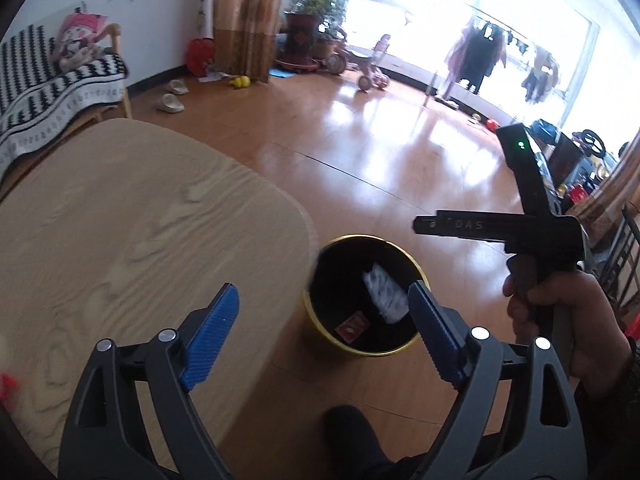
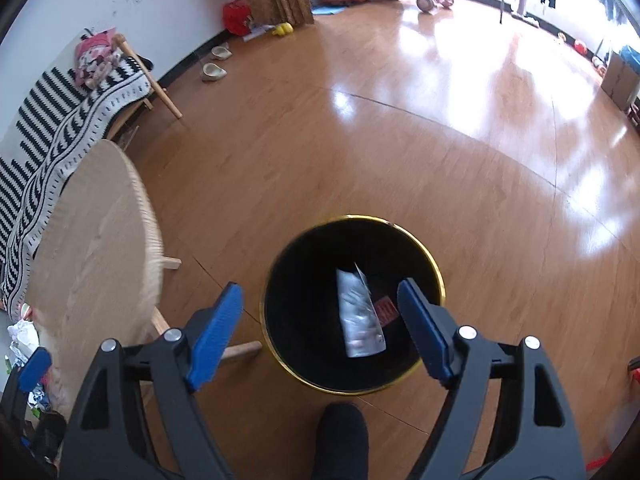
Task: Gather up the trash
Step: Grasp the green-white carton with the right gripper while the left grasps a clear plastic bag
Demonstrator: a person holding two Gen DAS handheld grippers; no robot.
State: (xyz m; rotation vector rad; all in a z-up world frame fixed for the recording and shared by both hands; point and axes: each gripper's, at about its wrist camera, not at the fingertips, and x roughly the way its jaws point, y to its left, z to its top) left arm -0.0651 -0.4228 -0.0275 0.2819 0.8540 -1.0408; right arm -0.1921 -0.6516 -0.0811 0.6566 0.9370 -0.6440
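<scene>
A black bin with a gold rim [image 2: 438, 276] stands on the wood floor; it also shows in the left wrist view [image 1: 416, 266]. Inside lie a silver-white wrapper [image 2: 360, 316] [image 1: 386, 292] and a small red packet [image 2: 387, 310] [image 1: 352, 328]. My right gripper [image 2: 320, 320] is open and empty above the bin's mouth. My left gripper [image 1: 324, 320] is open and empty over the table's corner, beside the bin. The right gripper's body shows in the left wrist view [image 1: 532, 232], held by a hand.
A light wooden table [image 1: 120, 232] [image 2: 92, 248] stands left of the bin. Mixed litter [image 2: 24, 336] lies at its near left edge. A black shoe [image 2: 340, 436] stands just before the bin. A striped-blanket bench [image 2: 80, 108], slippers [image 2: 214, 72] and toys sit farther off.
</scene>
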